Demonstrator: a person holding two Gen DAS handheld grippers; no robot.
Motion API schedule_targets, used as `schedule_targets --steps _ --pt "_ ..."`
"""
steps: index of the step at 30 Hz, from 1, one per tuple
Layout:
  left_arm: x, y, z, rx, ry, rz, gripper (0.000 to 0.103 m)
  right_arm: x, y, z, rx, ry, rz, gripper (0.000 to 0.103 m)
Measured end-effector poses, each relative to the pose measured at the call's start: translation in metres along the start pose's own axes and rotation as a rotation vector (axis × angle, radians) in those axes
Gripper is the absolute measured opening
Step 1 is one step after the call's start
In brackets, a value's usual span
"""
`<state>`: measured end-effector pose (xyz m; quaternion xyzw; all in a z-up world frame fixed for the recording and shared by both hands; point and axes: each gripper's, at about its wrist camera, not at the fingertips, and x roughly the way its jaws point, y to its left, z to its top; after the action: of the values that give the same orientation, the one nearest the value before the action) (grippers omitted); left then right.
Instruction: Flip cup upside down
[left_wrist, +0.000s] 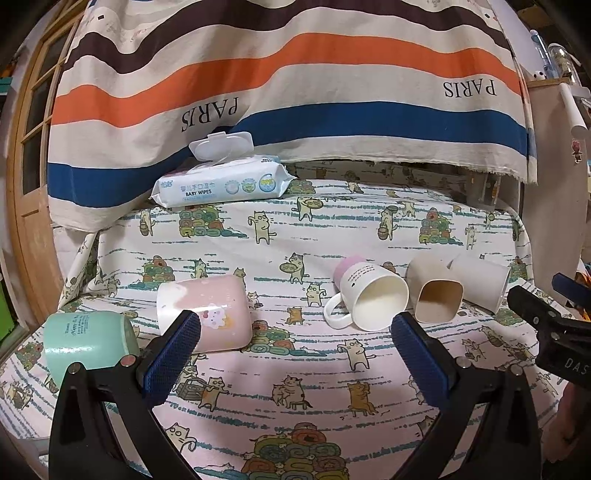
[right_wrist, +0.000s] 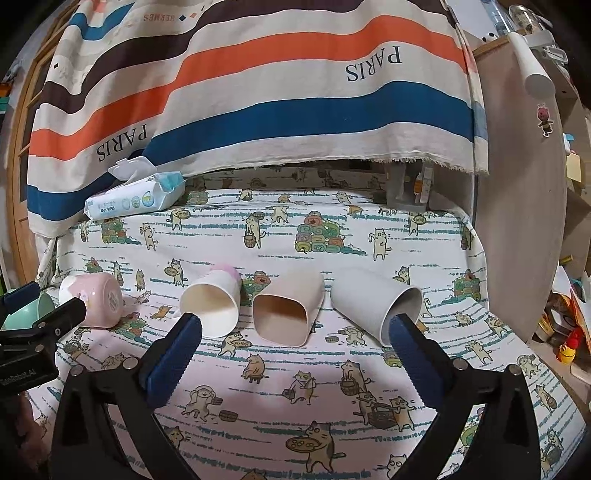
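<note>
Cups lie on their sides in a loose row across the cat-print cloth (right_wrist: 295, 229) covering the surface. From my left: a mint green cup (left_wrist: 86, 338), a pink cup (left_wrist: 207, 312), a white mug (left_wrist: 369, 297) with a handle and pink base, a beige square-mouthed cup (right_wrist: 288, 310), and a white round cup (right_wrist: 373, 306). The last three lie close together, mouths toward me. My left gripper (left_wrist: 295, 328) hovers above the cloth with its blue-padded fingers (left_wrist: 173, 354) spread wide, holding nothing; the pink cup sits just beyond the left pad. My right gripper (right_wrist: 293, 332) also has its fingers (right_wrist: 415, 354) wide apart and empty, the beige cup between and beyond them. A pack of baby wipes (left_wrist: 221, 182), lid flipped up, rests at the back under a striped cloth (left_wrist: 295, 74) printed "PARIS".
</note>
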<state>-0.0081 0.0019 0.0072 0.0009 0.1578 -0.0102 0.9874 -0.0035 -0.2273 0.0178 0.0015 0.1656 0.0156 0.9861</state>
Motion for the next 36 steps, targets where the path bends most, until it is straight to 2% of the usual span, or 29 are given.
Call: schedule_targets --steps 36 --pt "-0.0009 -0.0037 -0.0012 0.006 -0.003 -0.016 0.103 0.0001 -0.0006 -0.0004 0.001 0.000 -0.002 0.102"
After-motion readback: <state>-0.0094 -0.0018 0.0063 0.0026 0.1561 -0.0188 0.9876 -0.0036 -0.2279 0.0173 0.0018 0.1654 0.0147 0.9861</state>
